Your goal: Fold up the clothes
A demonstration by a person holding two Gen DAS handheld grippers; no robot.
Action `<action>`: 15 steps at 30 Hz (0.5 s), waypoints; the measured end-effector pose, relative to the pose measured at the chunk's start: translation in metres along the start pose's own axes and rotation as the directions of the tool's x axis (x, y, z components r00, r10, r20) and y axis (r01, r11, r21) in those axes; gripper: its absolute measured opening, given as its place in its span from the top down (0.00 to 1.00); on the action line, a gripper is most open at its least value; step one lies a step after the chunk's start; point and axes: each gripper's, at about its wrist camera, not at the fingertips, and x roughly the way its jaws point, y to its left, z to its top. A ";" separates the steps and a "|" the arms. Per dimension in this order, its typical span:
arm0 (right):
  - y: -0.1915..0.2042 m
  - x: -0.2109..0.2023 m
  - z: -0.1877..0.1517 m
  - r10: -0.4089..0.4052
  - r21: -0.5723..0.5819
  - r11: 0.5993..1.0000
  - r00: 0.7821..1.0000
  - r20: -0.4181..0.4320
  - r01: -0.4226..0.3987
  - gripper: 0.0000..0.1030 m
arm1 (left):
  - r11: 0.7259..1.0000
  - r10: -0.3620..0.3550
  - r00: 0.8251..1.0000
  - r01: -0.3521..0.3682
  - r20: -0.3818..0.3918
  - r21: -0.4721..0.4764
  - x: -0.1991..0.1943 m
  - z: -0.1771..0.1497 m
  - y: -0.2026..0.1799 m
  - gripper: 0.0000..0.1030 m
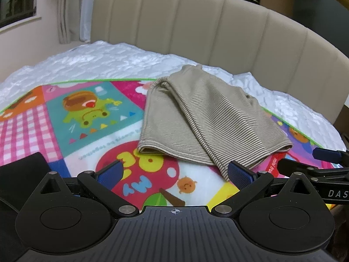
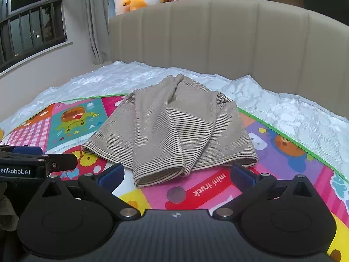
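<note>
Cartoon mat (image 2: 283, 166) bears striped (beige, rumpled) garment (image 2: 172, 131)

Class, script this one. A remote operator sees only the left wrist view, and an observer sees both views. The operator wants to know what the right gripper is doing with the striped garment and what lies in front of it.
Operator: From here I see only a side sliver of the right gripper. Is it gripping the striped garment?
Observer: No. The right gripper is open and nothing is between its fingers. The striped garment lies just ahead of it.
Operator: What is on the mat under that gripper?
Observer: A grey round spot sits beside a red "mini truck" label on the play mat.
</note>
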 end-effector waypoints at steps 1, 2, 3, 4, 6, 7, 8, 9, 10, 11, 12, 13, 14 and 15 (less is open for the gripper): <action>0.000 0.000 -0.001 -0.001 0.001 1.000 1.000 -0.001 0.001 0.00 | 1.000 0.002 1.000 -0.002 0.001 0.007 0.000 0.000 0.001 0.00; 0.000 0.000 -0.002 -0.001 0.003 1.000 1.000 -0.002 0.001 0.00 | 1.000 0.005 1.000 -0.005 0.002 0.013 0.000 -0.001 0.002 0.00; -0.001 0.000 -0.003 -0.002 0.004 1.000 1.000 -0.003 0.002 0.00 | 1.000 0.008 1.000 -0.008 0.005 0.017 0.000 -0.004 0.002 0.00; -0.001 0.000 -0.004 -0.003 0.006 1.000 1.000 -0.004 0.003 0.00 | 1.000 0.016 1.000 -0.016 0.006 0.024 0.000 -0.005 0.002 0.00; -0.001 0.001 -0.006 -0.004 0.008 1.000 1.000 -0.006 0.004 0.00 | 0.999 0.032 0.999 -0.032 -0.004 0.036 0.002 -0.007 -0.001 0.00; -0.002 0.001 -0.007 -0.005 0.010 1.000 1.000 -0.007 0.005 0.00 | 0.999 0.037 0.999 -0.037 -0.012 0.040 0.003 -0.008 -0.003 0.00; -0.002 0.001 -0.008 -0.006 0.011 1.000 1.000 -0.008 0.006 0.00 | 0.998 0.039 0.999 -0.038 -0.019 0.041 0.004 -0.007 -0.003 0.00; -0.002 0.002 -0.007 -0.006 0.012 1.000 1.000 -0.013 0.006 0.00 | 0.999 0.035 0.999 -0.035 -0.020 0.038 0.004 -0.006 -0.002 0.00; -0.002 0.004 -0.007 -0.007 0.014 1.000 1.000 -0.020 0.007 0.00 | 0.999 0.034 0.999 -0.034 -0.020 0.040 0.003 -0.007 -0.002 0.00; -0.002 0.005 -0.006 -0.008 0.016 1.000 1.000 -0.026 0.009 0.00 | 0.999 0.034 0.999 -0.033 -0.020 0.041 0.003 -0.007 -0.001 0.00; -0.003 0.006 -0.005 -0.007 0.020 1.000 0.999 -0.031 0.007 0.00 | 0.999 0.033 0.999 -0.032 -0.021 0.041 0.003 -0.007 0.000 0.00; -0.004 0.006 -0.002 -0.004 0.023 1.000 0.999 -0.037 0.005 0.00 | 0.999 0.033 0.999 -0.032 -0.023 0.043 0.003 -0.007 0.000 0.00; -0.006 0.007 0.000 -0.002 0.026 1.000 0.999 -0.043 0.003 0.00 | 0.999 0.034 0.999 -0.033 -0.024 0.044 0.003 -0.006 -0.001 0.00; -0.007 0.007 0.002 0.000 0.030 1.000 0.999 -0.049 0.001 0.00 | 0.998 0.034 0.999 -0.033 -0.024 0.045 0.002 -0.006 -0.001 0.00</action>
